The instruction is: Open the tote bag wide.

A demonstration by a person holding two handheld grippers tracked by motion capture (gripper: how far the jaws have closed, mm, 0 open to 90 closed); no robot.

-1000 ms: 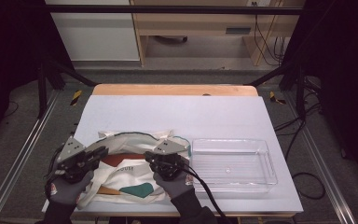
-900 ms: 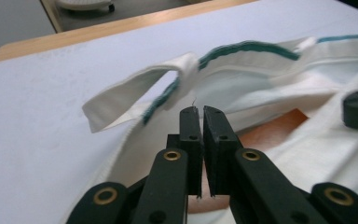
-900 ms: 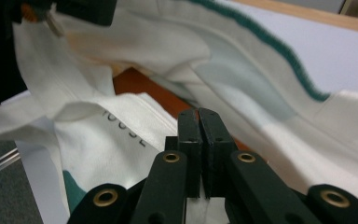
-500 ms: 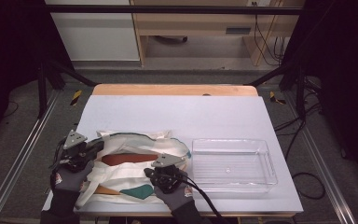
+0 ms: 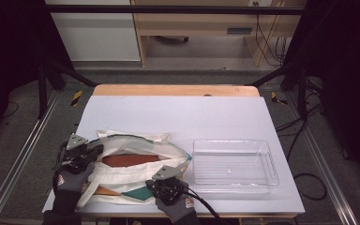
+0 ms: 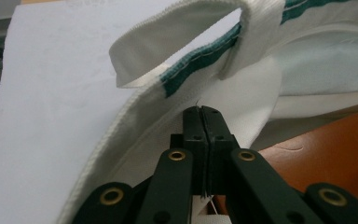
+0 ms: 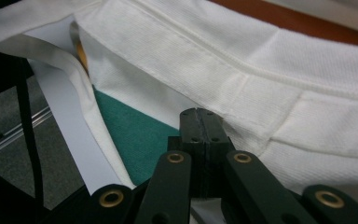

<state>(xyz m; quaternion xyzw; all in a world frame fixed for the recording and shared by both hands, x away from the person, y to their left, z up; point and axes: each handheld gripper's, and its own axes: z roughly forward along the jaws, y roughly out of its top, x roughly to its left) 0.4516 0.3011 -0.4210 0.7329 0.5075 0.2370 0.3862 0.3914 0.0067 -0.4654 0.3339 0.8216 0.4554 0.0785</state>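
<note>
Cloth bag (image 5: 136, 176) lies flat at the table's (image 5: 178, 112) 7 o'clock corner, long axis 9-to-3, mouth gaping toward 12. Woven white fabric, green trim, looped strap (image 6: 182, 42); smooth brown item (image 5: 129, 160) inside. Left gripper (image 5: 95, 151) and right gripper (image 5: 163, 174) each clenched on the bag's rim. Clear ribbed plastic tray (image 5: 234, 164) at 3.

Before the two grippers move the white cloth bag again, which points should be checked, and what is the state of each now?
1. Left gripper shut on the white cloth bag edge: ok, cloth sits between the closed jaws.
2. Right gripper shut on the bag's near edge: ok.
3. Bag mouth open: ok, the brown-orange flat thing inside is visible.
4. Green-striped handle loop free of the jaws: ok.
5. Clear plastic tray apart from the bag: cannot tell, their edges look very close.
</note>
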